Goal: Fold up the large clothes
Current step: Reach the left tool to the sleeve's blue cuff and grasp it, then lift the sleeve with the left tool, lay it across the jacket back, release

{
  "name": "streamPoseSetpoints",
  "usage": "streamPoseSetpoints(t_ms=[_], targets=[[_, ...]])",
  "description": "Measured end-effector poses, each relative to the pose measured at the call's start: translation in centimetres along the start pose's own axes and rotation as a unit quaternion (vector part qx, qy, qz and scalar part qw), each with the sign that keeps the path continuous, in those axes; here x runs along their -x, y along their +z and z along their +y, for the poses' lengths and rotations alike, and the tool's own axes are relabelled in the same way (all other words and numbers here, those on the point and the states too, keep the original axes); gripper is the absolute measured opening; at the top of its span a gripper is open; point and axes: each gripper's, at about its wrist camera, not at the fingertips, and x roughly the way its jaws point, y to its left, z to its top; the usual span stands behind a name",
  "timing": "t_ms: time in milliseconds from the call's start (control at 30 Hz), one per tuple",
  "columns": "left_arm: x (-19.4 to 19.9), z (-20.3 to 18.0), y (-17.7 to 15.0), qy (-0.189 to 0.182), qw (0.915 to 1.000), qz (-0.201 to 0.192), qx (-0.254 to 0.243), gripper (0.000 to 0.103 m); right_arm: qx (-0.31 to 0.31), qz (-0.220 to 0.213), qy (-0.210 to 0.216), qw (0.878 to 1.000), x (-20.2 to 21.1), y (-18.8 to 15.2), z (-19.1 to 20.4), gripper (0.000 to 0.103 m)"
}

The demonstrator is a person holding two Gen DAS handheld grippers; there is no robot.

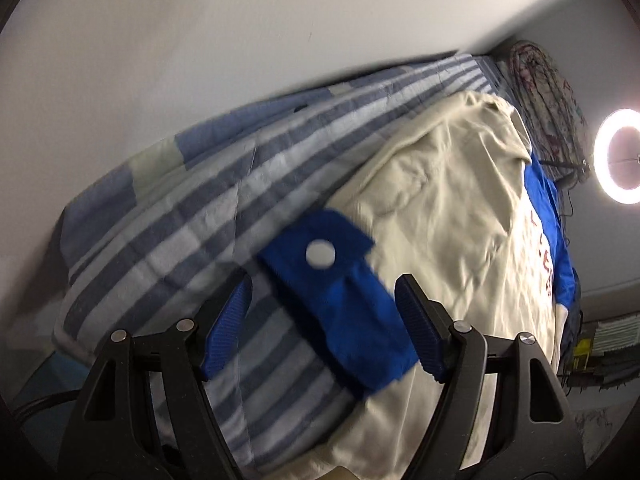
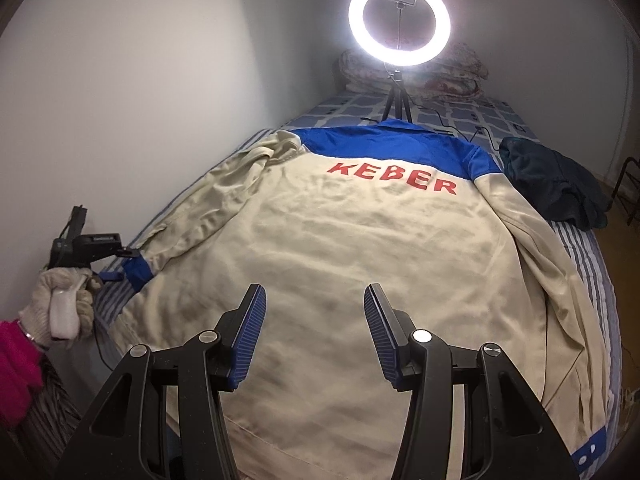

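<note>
A cream work jacket (image 2: pixel 340 248) lies back-up across the bed (image 2: pixel 576 256), its blue yoke (image 2: pixel 384 140) topping red block letters that read "KEBER" (image 2: pixel 392 178), the third letter drawn with a stroke through it. From my right gripper (image 2: pixel 314 336), held above the jacket's lower back, I see both fingers (image 2: pixel 252 332) spread apart and grasping nothing, cream cloth showing between the ribbed blue pads. My left gripper (image 1: pixel 324 328) sits at the jacket's left sleeve end, its fingers (image 1: pixel 420 332) released on either side of the blue cuff (image 1: pixel 336 292), which carries a white snap (image 1: pixel 320 254); whether they touch it I cannot tell. In the right wrist view a gloved hand (image 2: pixel 56 304) holds that gripper at the bed's wall-side edge, hard by the white wall (image 2: pixel 140 80), leaving little room there. The right sleeve (image 2: pixel 560 300) runs down the bed's other side to a blue cuff with two white snaps (image 2: pixel 588 454), with striped bedding bare beside it. A dark bundled garment (image 2: pixel 556 184) lies near the right shoulder, and a lit ring light (image 2: pixel 399 20) on a tripod stands beyond the collar before a folded floral quilt (image 2: pixel 452 76).
</note>
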Motion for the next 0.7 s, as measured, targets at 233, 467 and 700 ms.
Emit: streamPoseSetpoints(t_ms=[233,467,700], targets=[[0.9,-2.6,1.3,0.017,0.9971,-0.066,-0.034,0.011,0.023,0.011,0.010,1.000,-0.8,-0.1,1.9,0.050],[8.0,-7.9,-0.9,-0.028,0.9735,-0.162,-0.159,0.002,0.010,0.036,0.016,0.999,-3.4,1.4,2.5,0.050],[9.8,-9.7,-3.0,-0.079,0.9607,-0.165,-0.209,0.002,-0.028,0.078,0.085,0.993,-8.7,7.7,4.1,0.050]])
